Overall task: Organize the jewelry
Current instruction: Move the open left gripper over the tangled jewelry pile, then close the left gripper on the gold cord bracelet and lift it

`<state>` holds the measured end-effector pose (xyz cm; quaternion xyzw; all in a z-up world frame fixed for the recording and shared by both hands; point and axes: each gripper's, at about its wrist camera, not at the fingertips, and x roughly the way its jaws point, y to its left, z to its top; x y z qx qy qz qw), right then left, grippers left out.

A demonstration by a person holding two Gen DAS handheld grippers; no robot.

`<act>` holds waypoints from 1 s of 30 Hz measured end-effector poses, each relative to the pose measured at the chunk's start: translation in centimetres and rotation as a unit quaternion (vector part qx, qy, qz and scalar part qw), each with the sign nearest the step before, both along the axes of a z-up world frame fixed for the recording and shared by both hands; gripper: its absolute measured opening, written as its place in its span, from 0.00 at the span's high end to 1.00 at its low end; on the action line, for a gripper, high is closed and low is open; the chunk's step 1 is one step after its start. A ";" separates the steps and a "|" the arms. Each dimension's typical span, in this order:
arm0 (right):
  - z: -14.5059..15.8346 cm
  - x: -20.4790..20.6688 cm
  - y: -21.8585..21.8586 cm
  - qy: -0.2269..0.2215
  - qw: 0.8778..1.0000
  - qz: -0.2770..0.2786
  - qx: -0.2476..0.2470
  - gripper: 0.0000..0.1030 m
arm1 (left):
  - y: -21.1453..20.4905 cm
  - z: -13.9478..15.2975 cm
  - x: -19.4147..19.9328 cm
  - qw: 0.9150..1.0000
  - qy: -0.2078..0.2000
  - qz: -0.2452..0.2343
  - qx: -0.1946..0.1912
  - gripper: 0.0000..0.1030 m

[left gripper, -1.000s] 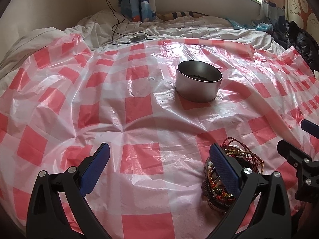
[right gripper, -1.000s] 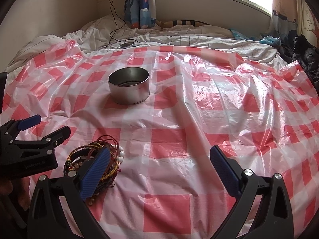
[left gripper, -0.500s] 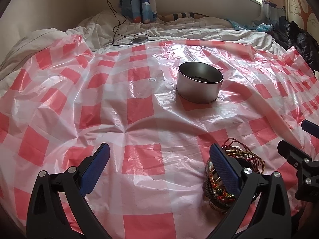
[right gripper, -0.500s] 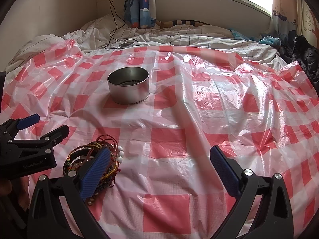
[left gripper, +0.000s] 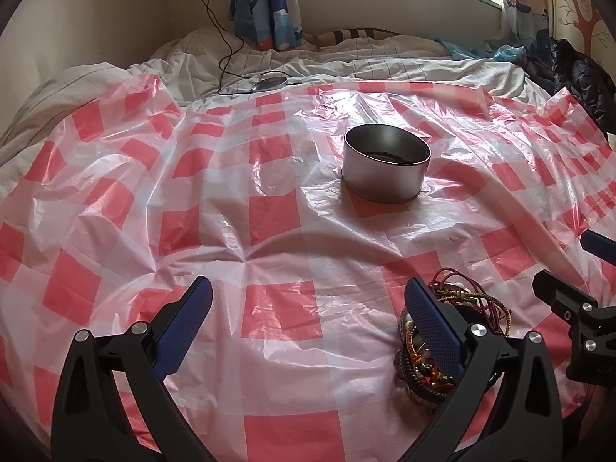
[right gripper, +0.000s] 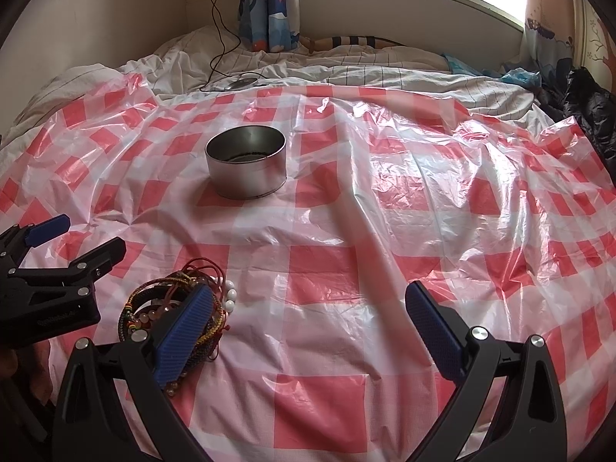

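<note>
Left gripper (left gripper: 308, 323): one unit; jaws spread wide, holding nothing; blue pads.
Right gripper (right gripper: 308, 327): one unit; jaws spread wide, holding nothing.
Jewelry pile (left gripper: 446, 331): one tangled heap of bracelets and cords between the two grippers, resting on the sheet; individual pieces cannot be counted.
Tin (left gripper: 387, 167): one round metal container, upright, lid off, well apart from the pile; dark contents inside.
Sheet (left gripper: 269, 211): one red-and-white checked plastic cover over the bed.

Two low wrist views, apparently side-by-side, sharing tin (left gripper: 386, 168) (right gripper: 246, 166).
</note>
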<state>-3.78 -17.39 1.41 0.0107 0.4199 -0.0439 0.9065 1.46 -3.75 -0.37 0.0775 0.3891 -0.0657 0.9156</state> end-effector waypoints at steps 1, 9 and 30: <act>0.0 0.0 0.0 0.000 1.000 0.000 0.000 0.07 | 0.0 0.0 0.0 1.000 0.000 0.000 0.000 0.06; 0.0 0.1 0.0 0.001 1.000 0.000 0.000 0.07 | 0.2 0.2 -0.2 1.000 0.001 -0.002 -0.002 0.06; -0.1 -0.6 -3.8 0.008 0.997 -0.053 0.059 0.07 | -1.5 -2.4 -0.5 0.992 0.085 -0.087 -0.042 0.07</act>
